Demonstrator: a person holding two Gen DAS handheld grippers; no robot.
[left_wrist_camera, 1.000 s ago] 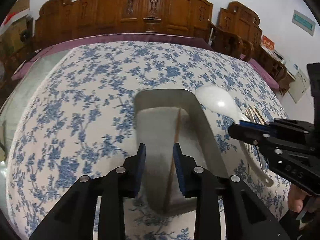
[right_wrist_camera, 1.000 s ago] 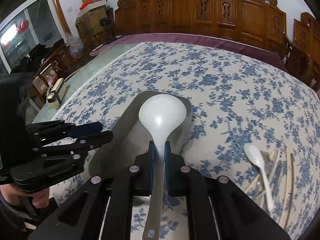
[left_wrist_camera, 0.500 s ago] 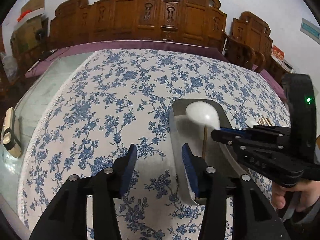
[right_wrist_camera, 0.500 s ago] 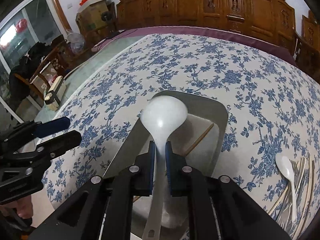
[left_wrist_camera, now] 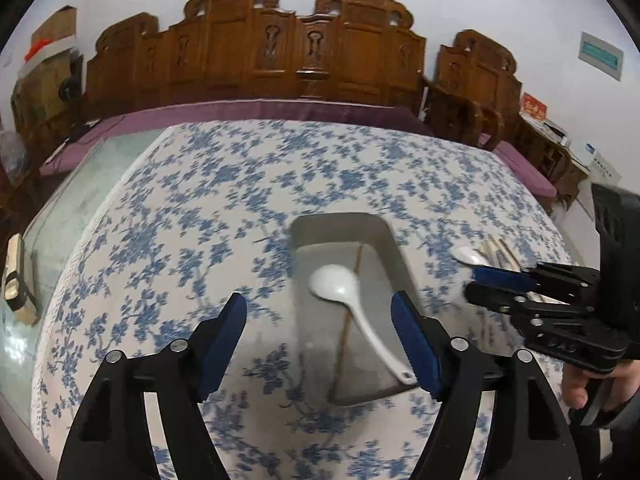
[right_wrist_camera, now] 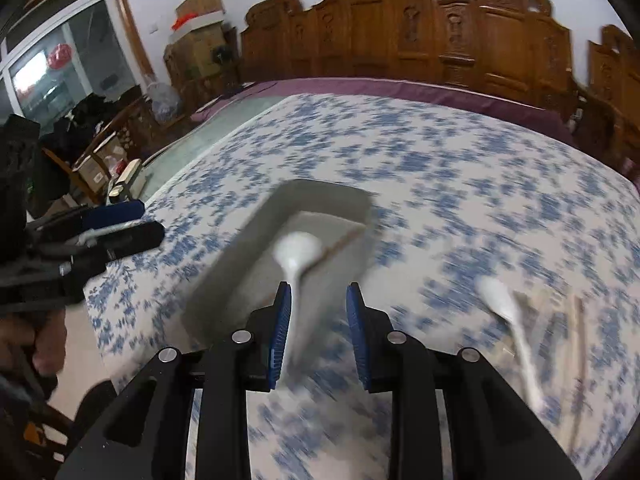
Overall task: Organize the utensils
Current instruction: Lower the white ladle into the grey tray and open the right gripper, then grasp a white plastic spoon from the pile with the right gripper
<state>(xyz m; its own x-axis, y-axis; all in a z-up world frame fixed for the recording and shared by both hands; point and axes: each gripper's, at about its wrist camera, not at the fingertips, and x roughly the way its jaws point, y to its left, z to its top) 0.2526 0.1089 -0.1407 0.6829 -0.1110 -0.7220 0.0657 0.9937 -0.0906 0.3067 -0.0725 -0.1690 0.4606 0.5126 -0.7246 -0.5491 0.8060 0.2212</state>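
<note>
Two white spoons are showing on the blue-flowered tabletop point(left_wrist_camera: 192, 208): the large ladle-like spoon point(left_wrist_camera: 352, 304) is lying inside the grey rectangular tray point(left_wrist_camera: 392, 248), its bowl toward the far end and its handle slanting to the near right corner, crossing a single brown chopstick point(left_wrist_camera: 350, 316) that is running lengthwise along the tray floor. The smaller spoon point(right_wrist_camera: 508, 320) is resting outside the tray, to its right, beside a loose bunch of pale chopsticks point(left_wrist_camera: 500, 250) on the cloth; the right wrist view is blurring this group heavily.

The left claw point(left_wrist_camera: 320, 326) is hovering over the tray's near left part with its blue-padded fingers spread wide apart, gripping nothing. The right claw point(right_wrist_camera: 318, 330) is standing at the tray's near end, its fingers parted as well; the large spoon's handle is appearing just inside the left finger, though the blur is making it impossible to tell whether they are touching. In the left wrist view the right claw is sitting to the right of the tray, above the loose chopsticks
</note>
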